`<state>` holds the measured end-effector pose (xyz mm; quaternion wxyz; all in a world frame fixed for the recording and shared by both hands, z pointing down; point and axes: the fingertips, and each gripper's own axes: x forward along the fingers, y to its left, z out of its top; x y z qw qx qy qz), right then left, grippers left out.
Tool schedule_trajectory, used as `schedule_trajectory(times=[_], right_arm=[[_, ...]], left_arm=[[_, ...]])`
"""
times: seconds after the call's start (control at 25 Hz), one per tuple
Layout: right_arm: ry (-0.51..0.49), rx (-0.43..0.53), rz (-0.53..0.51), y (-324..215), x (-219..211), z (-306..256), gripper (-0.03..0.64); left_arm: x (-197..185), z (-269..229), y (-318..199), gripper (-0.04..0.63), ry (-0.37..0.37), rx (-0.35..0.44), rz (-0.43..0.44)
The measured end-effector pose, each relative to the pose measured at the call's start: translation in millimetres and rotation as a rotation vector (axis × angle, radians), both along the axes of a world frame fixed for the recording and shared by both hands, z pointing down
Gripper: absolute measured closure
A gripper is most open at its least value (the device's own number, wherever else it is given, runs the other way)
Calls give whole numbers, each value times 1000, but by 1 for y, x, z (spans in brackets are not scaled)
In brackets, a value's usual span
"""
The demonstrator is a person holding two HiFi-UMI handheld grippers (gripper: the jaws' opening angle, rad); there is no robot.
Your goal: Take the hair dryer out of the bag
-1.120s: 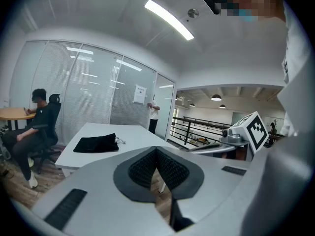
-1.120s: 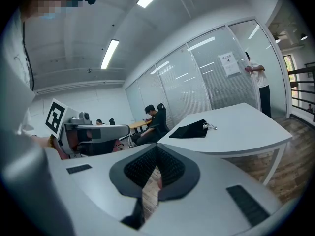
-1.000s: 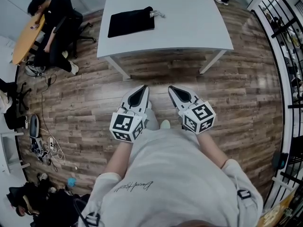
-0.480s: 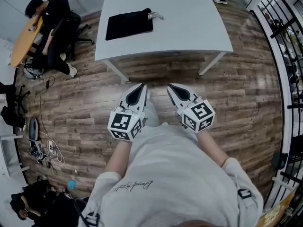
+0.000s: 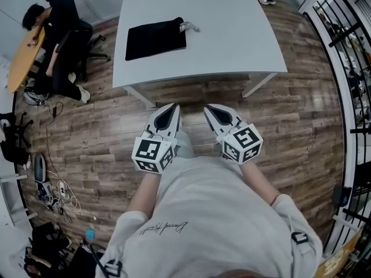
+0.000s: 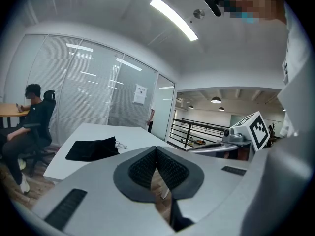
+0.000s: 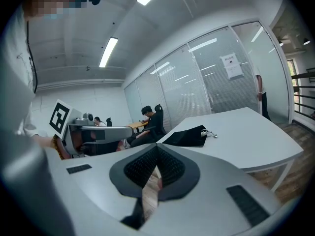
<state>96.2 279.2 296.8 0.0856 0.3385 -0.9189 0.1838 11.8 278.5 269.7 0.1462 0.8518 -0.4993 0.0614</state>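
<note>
- The table (image 5: 232,33) sits nearer to me than it did a second ago, and the black bag (image 5: 155,38) on it has slid closer in the head view. I judge the approach is under way and no reach has begun.
- My left gripper (image 5: 173,108) hangs short of the table's near edge, over the floor (image 5: 290,114). Its jaws are pressed together with nothing between them.
- My right gripper (image 5: 210,109) is beside it, also short of the near edge, shut tight and empty.
- The bag lies flat on the table's left part, with its cord (image 5: 190,25) at the right end. No hair dryer shows, so I take it to be still inside.
- Left of the table a seated person (image 5: 55,39) works at a wooden desk (image 5: 23,57), and cables (image 5: 58,184) lie on the floor nearer me.
- Right of the table runs a railing (image 5: 348,51), well apart.
- Only bare tabletop lies between the near edge and the bag, but both grippers must open first.
</note>
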Motion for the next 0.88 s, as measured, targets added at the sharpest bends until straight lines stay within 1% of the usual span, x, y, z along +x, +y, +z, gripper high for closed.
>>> schedule_trajectory(times=[0.28,0.48,0.68,0.88], right_arm=[[12,-32,5,-50,-15,10,594],[3,-48,19,-98,-32,18,594],[-13,-46,16,-135,-55,15,594],[17,-44,5,-166,-73,15,594]], left_arm=[[-14,8,-55,583,15,-20,17],[-31,15,-101,583,6,-33,30],[-50,18,-136,583,-1,-52,34],[-66,15,-167,583,6,-58,44]])
